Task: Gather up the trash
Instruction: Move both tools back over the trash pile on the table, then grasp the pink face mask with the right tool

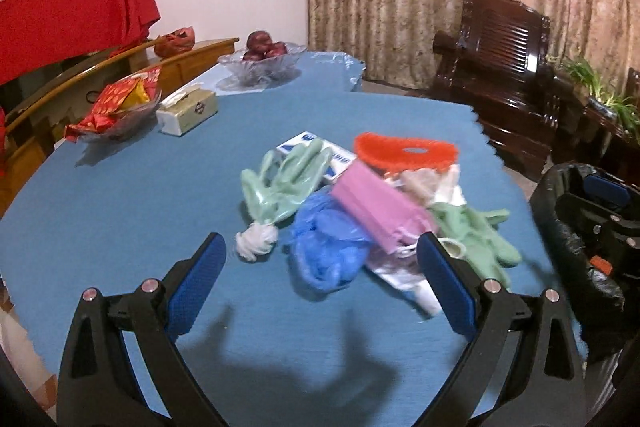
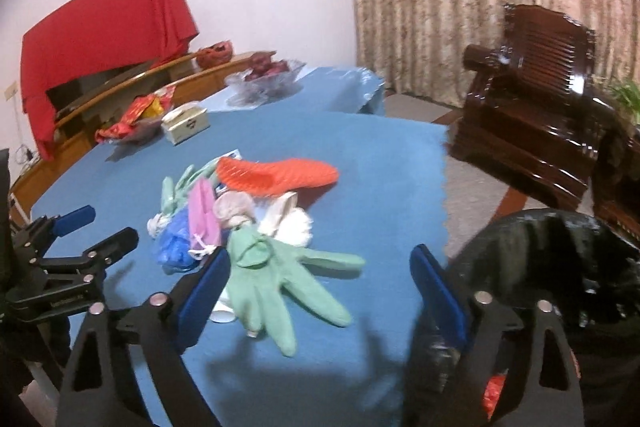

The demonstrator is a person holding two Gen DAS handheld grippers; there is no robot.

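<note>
A heap of trash lies on the blue table (image 1: 120,187): two green gloves (image 1: 288,179) (image 2: 280,279), a crumpled blue bag (image 1: 328,247), a pink mask (image 1: 380,207), an orange mesh piece (image 1: 404,151) and white paper (image 2: 294,225). My left gripper (image 1: 320,287) is open and empty, just short of the blue bag. My right gripper (image 2: 320,291) is open and empty, with the near green glove between its fingers. A bin with a black liner (image 2: 560,267) stands at the table's right edge. The left gripper also shows in the right wrist view (image 2: 96,227).
A tissue box (image 1: 188,111), a glass bowl of snack packets (image 1: 116,107) and a glass bowl of red fruit (image 1: 264,59) stand at the table's far side. A dark wooden chair (image 1: 500,67) stands to the right. A red cloth (image 1: 72,19) hangs over a sideboard.
</note>
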